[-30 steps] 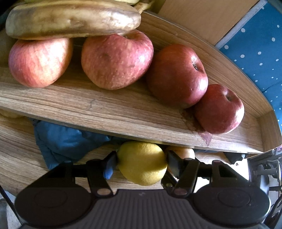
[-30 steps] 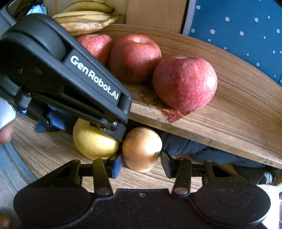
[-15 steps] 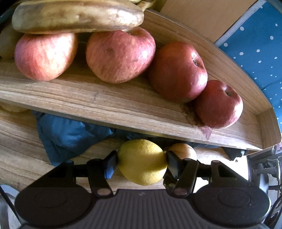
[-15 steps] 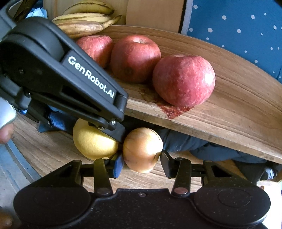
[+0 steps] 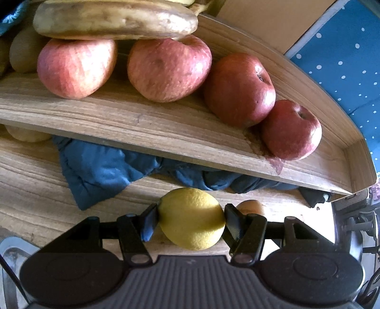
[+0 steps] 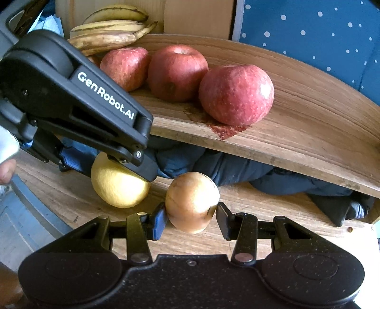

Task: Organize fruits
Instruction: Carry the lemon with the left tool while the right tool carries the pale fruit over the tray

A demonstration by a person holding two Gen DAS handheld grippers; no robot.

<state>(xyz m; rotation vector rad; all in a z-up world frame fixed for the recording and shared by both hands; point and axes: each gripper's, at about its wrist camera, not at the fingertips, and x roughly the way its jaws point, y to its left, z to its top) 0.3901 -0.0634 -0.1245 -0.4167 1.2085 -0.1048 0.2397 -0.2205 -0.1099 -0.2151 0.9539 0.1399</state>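
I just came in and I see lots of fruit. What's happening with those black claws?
A person is sorting fruit with a claw in each hand. The left claw is clamped on a yellow lemon, and the right claw is clamped on a small tan fruit. Both are just above the lower wooden shelf, side by side. On the upper shelf sit four red apples with bananas piled behind them.

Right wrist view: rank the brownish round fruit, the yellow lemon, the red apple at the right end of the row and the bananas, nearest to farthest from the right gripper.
1. Brownish round fruit: between the right gripper fingers, gripped.
2. Yellow lemon: just left, held by the left gripper.
3. Red apple: upper shelf, right end of the row.
4. Bananas: far back left, behind the apples.
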